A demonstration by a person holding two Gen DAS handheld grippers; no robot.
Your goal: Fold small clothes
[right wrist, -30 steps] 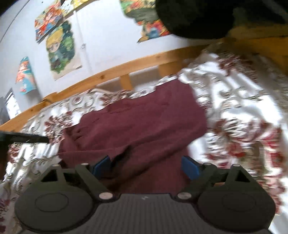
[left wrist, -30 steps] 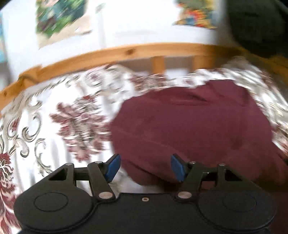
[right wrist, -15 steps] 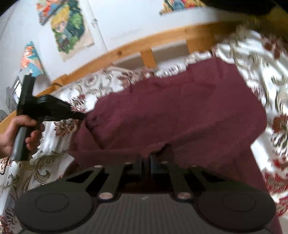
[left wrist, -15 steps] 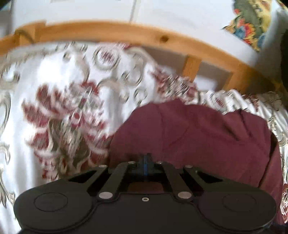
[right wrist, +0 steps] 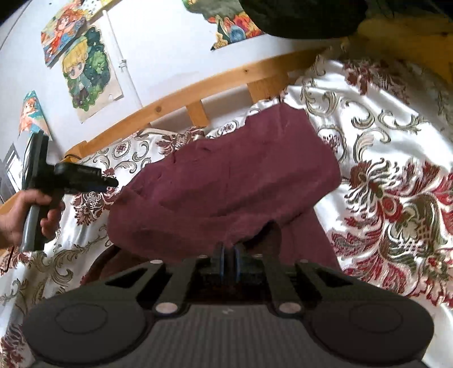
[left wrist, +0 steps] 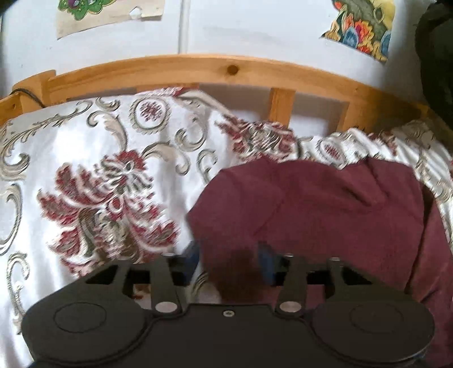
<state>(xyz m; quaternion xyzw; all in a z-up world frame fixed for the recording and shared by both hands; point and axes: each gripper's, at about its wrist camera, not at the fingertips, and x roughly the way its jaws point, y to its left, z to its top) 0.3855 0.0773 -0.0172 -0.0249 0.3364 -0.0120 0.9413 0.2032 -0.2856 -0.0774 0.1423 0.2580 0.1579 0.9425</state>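
Observation:
A maroon garment (left wrist: 325, 209) lies on a flower-patterned bedspread (left wrist: 93, 175), one layer folded over another. My left gripper (left wrist: 229, 259) is low at the garment's left near corner. Its jaws are opening, and the blue pads (left wrist: 266, 261) stand apart, with the cloth edge loose between them. In the right wrist view the maroon garment (right wrist: 232, 175) runs from the wooden rail down to my right gripper (right wrist: 228, 261). Its jaws are starting to open, but the pads are still close together and pinch the near fold. A hand (right wrist: 17, 218) holds the left gripper (right wrist: 111, 182) at the garment's left edge.
A wooden bed rail (left wrist: 198, 68) bounds the far side, with a white wall and posters (right wrist: 87, 70) behind it. A dark bulky shape (right wrist: 305, 17) hangs at the upper right. The bedspread (right wrist: 396, 184) lies bare to the right of the garment.
Both grippers went from wide open to shut on the garment's near edge. The left has since opened again. The right has parted only slightly. Another layer now lies over the garment.

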